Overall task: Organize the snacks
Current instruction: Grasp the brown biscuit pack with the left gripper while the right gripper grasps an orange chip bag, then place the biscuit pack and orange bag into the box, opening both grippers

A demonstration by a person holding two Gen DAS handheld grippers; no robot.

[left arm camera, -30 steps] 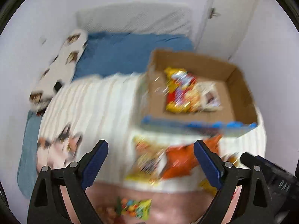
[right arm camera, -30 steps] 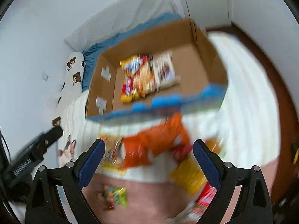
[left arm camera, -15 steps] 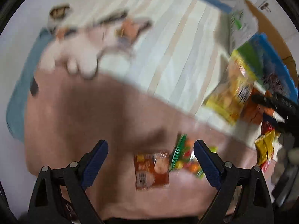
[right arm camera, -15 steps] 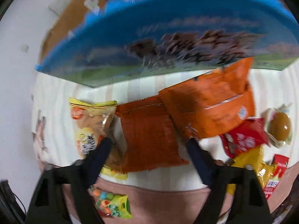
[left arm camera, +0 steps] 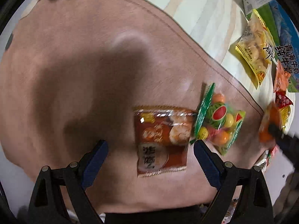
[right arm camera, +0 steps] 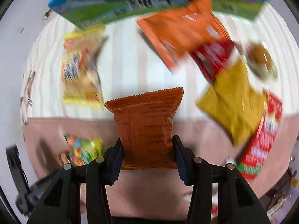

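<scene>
Pinkish-brown plush blanket (left arm camera: 78, 59) fills the left wrist view, meeting a cream striped cover (left arm camera: 203, 13) at a seam. Only this view shows the rust-red foil snack packet with printed food (left arm camera: 162, 140) lying flat on the blanket, touching the green fruit-candy bag (left arm camera: 218, 123) beside it. The left gripper (left arm camera: 150, 155) hangs wide open above that packet, holding nothing. Only the right wrist view shows the right gripper (right arm camera: 147, 154) clamped on a brown-orange crimped snack pouch (right arm camera: 145, 127), lifted off the blanket. Beyond the pouch, the blue-and-green printed carton (right arm camera: 104, 3) is blurred and cut off, its contents unseen. Between carton and pouch, an orange bag (right arm camera: 179, 29) and a mustard-yellow packet (right arm camera: 233, 100) are smeared.
</scene>
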